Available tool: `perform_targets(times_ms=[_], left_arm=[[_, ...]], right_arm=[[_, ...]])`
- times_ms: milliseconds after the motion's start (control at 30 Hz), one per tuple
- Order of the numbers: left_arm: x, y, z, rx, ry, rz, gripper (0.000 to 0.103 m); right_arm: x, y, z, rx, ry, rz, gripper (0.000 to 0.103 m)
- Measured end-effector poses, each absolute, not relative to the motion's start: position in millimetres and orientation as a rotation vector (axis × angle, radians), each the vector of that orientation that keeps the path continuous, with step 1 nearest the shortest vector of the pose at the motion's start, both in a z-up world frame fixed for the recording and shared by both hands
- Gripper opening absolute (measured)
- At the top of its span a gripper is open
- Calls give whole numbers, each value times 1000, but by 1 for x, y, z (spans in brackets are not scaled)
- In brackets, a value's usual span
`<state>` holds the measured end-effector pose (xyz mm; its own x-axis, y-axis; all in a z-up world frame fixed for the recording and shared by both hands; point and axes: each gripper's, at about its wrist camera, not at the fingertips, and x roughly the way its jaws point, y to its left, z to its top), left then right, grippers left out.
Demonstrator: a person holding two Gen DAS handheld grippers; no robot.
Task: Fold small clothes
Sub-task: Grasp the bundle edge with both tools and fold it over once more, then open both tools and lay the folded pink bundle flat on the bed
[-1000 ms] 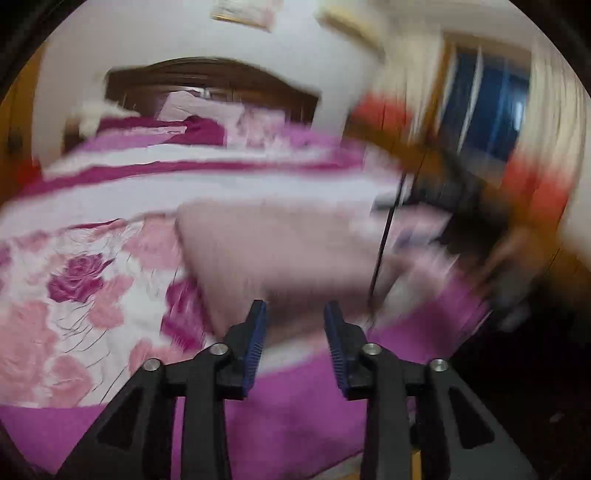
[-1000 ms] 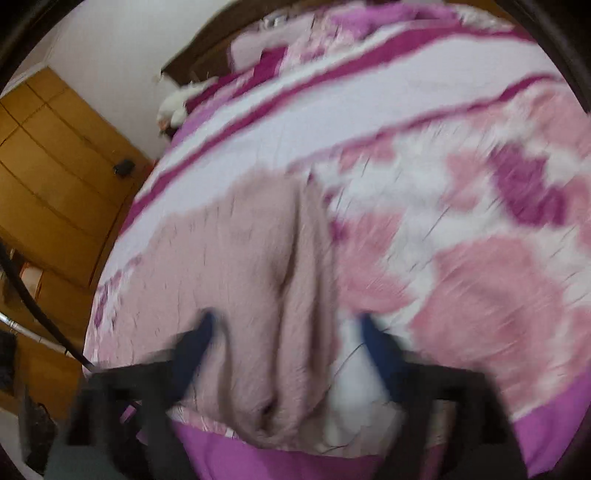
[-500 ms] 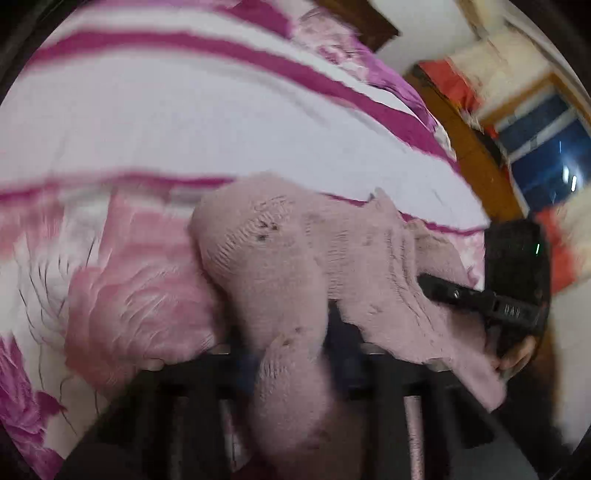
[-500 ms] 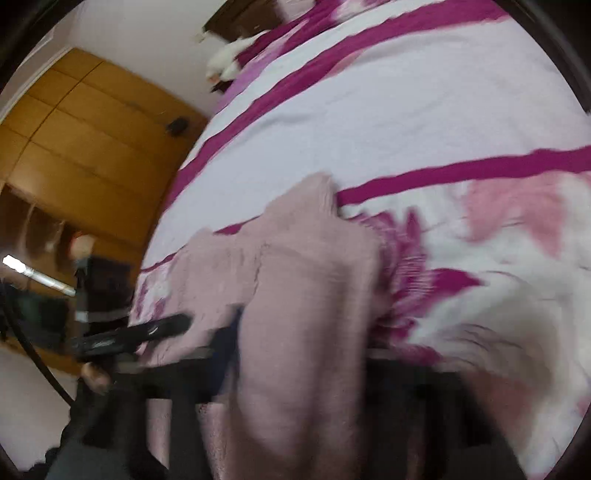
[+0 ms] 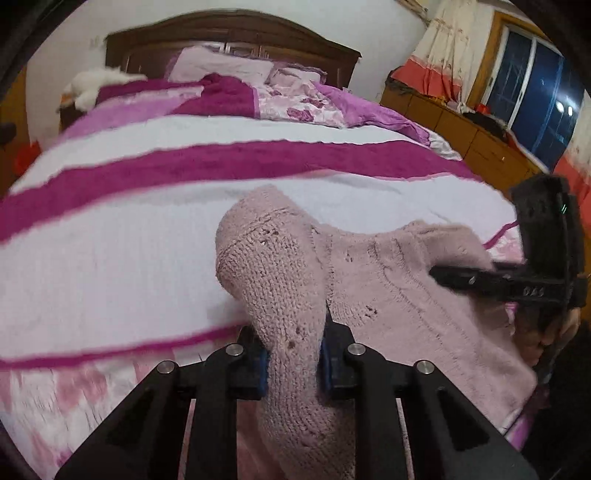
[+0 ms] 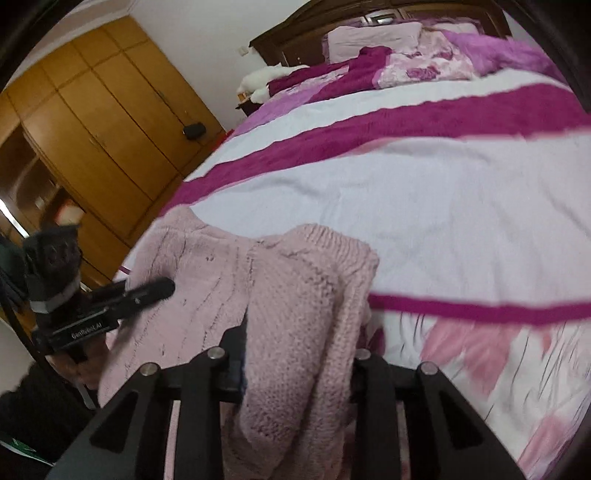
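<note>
A pale pink knitted sweater lies on the striped blanket near the bed's foot. My left gripper is shut on a bunched fold of the sweater, and the knit hangs down between the blue pads. In the right wrist view my right gripper has a thick fold of the same sweater between its fingers. Its jaws are closing and press into the knit. Each gripper shows in the other's view: the right gripper at the sweater's right edge, the left gripper at its left edge.
The bed's white and magenta striped blanket stretches ahead to pillows and a dark wooden headboard. A white plush toy lies at the head. A wooden wardrobe stands left of the bed, a low dresser and window on the right.
A second ago both grippers stood open over the flat sweater. Both have since closed on its edges and raised folds of it, and both views have swung toward the headboard.
</note>
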<state>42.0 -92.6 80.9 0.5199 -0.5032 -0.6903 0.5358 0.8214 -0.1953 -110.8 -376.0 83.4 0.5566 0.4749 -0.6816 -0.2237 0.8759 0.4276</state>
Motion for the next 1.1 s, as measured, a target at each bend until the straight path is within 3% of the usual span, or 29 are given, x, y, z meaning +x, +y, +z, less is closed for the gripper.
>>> perform_targets(times_ms=[367, 833, 900, 933, 967, 1033, 1100], left_arm=[[131, -116, 88, 74, 819, -634, 0], [214, -141, 58, 139, 847, -561, 3], [216, -142, 45, 148, 844, -535, 8], [215, -140, 44, 153, 830, -503, 16], [211, -138, 47, 160, 818, -453, 23], [203, -136, 56, 180, 820, -396, 24], [190, -135, 71, 212, 820, -377, 24]], right_arm=[[-18, -381, 108, 178, 889, 358, 31], [63, -400, 82, 231, 862, 333, 32], [70, -397, 67, 151, 876, 244, 36], [75, -395, 62, 107, 892, 209, 49], [77, -395, 59, 72, 889, 174, 69], [76, -398, 61, 51, 887, 75, 89], [71, -395, 72, 37, 922, 22, 89]])
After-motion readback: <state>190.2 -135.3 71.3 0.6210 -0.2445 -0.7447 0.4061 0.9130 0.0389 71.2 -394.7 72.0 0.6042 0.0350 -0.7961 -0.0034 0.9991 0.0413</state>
